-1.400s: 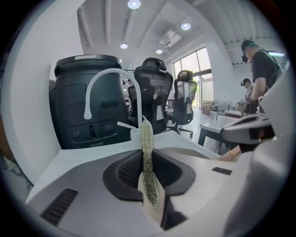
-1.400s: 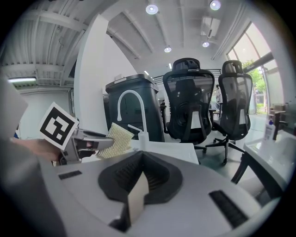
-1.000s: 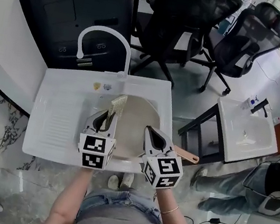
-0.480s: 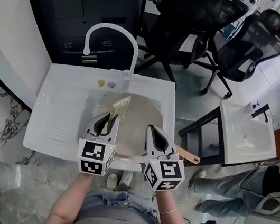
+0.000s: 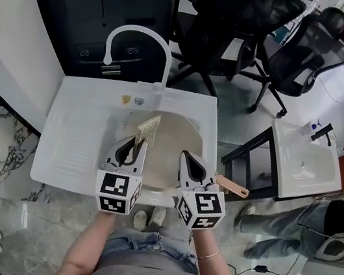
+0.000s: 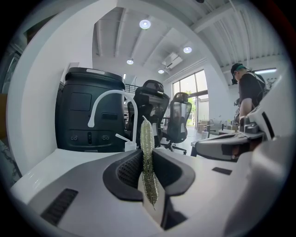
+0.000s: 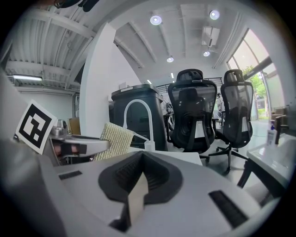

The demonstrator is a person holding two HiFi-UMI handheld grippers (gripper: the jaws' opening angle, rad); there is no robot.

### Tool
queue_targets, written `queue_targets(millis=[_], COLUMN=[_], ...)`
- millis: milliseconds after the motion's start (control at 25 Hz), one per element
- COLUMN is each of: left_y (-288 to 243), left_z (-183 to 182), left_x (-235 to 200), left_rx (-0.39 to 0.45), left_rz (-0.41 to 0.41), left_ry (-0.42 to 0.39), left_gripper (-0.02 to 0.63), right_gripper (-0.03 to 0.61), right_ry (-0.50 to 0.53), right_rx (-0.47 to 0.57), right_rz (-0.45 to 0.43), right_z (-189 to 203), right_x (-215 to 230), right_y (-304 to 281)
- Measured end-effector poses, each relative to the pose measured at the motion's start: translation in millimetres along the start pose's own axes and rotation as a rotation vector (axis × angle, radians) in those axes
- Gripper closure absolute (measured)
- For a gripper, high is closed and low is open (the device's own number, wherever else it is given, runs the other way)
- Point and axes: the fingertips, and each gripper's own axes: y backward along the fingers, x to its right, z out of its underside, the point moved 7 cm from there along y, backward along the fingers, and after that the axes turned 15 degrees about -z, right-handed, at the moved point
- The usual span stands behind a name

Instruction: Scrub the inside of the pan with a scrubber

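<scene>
White sink (image 5: 76, 140), pan handle (image 5: 234, 190) pointing right, left tongs (image 5: 137, 142) pinching scrubber (image 5: 149, 129) edge-up, right tongs (image 5: 185, 158) closed.

Rough woven scrubber (image 5: 149, 129), seemingly glossy sink (image 5: 79, 134)

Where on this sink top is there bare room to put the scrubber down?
The drainboard left of the basin is bare, from the back rim to the front edge. The basin is crowded: pan, scrubber, left gripper and right gripper.

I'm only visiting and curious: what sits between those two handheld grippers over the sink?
The head view shows only the bare, pale inside of the pan between the left gripper and the right gripper.
</scene>
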Motion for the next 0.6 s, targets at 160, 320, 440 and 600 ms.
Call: queue_targets(millis=[160,320,440,600], left_y=[-2.2,-2.8,-3.4,-4.8], left_z=[2.0,3.9,5.4,5.4], left_x=[1.2,1.1,0.6,-1.8], left_rx=[-0.008,-0.01,-0.012,-0.013], left_rz=[0.003,0.007,0.007,0.007], left_ry=[0.001,0.003,0.004,0.006], left_gripper=[0.545,0.545,0.545,0.545], right_gripper=[0.571,0.571,0.571,0.571], right_ry=[-0.003,-0.002,-0.002,0.001], right_rx=[0.001,0.003,0.005,0.005], right_rz=[0.0,0.0,0.0,-0.001], right_z=[-0.1,-0.1,1.5,0.5], right_x=[2.4,2.7,2.8,2.5], right_y=[-0.2,-0.8,-1.6,-4.7])
